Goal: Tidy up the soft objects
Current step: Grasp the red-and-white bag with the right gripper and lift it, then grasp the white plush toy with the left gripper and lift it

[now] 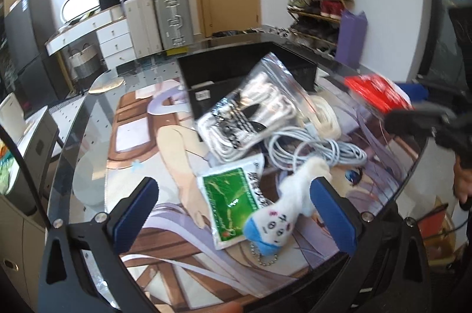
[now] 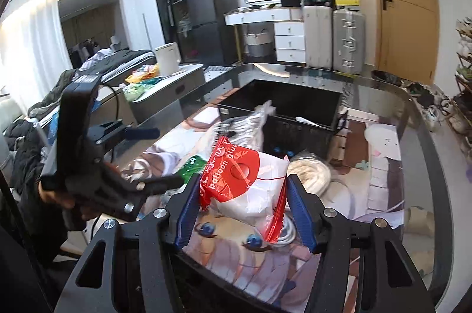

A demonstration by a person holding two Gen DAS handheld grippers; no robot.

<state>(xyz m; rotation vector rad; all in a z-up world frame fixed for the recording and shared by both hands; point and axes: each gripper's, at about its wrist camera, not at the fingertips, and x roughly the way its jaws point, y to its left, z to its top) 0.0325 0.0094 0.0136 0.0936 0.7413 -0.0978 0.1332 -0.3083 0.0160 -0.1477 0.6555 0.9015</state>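
My right gripper (image 2: 244, 203) is shut on a red and white "balloon glue" bag (image 2: 244, 180) and holds it above the table; the bag also shows in the left wrist view (image 1: 377, 94). My left gripper (image 1: 233, 203) is open low over the table. A white plush toy with a blue end (image 1: 283, 212) lies against its right finger (image 1: 333, 212). A green packet (image 1: 233, 201) lies between the fingers. A clear bag of white items (image 1: 250, 112) leans on the black box (image 1: 236, 71). Grey cable (image 1: 318, 150) and a white cord coil (image 1: 324, 115) lie beyond.
The black open box (image 2: 295, 106) stands at the table's middle back. The glass table (image 2: 413, 195) has a printed mat under it. Suitcases, drawers, a shoe rack (image 1: 318, 3) and a purple bag stand around the room.
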